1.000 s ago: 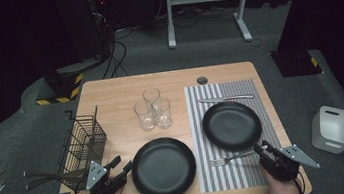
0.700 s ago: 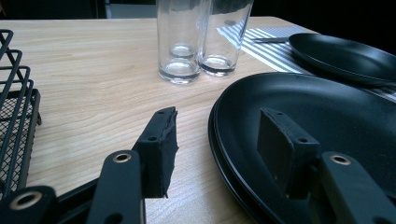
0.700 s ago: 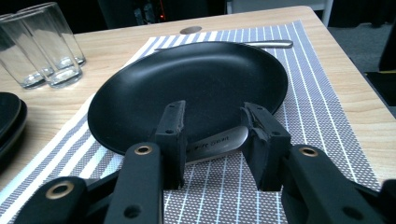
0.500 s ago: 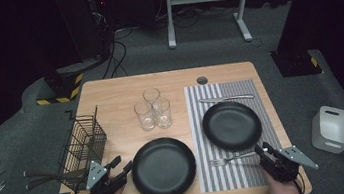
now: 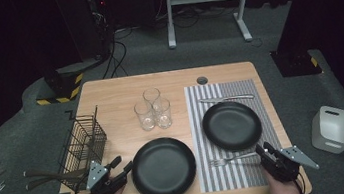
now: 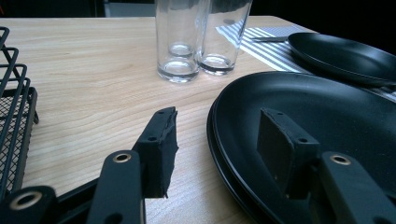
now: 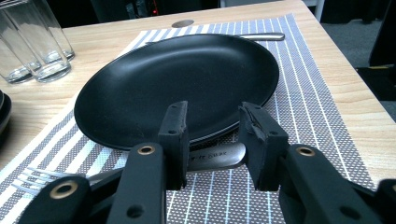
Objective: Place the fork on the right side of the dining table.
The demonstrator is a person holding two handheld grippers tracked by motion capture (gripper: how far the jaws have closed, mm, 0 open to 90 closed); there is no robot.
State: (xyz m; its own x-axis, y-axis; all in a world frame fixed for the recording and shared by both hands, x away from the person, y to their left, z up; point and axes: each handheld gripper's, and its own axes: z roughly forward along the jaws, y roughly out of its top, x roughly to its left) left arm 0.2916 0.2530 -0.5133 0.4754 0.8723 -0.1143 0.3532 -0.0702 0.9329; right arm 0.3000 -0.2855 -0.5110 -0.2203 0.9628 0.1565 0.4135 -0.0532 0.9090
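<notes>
Bare wood runs open across the table [image 5: 109, 92] at 12 and 10 o'clock, behind the wire basket [image 5: 82, 141]. The basket blocks 9 o'clock; three glasses [image 5: 153, 110] clustered just left of centre. The near plate [image 5: 163, 167] fills 6 o'clock, the far plate [image 5: 231, 124] on the striped mat [image 5: 197, 109] takes 3. A narrow lane between plates. The fork [image 5: 231, 159] bars the mat at 5, the knife [image 5: 226, 99] at 1.
</notes>
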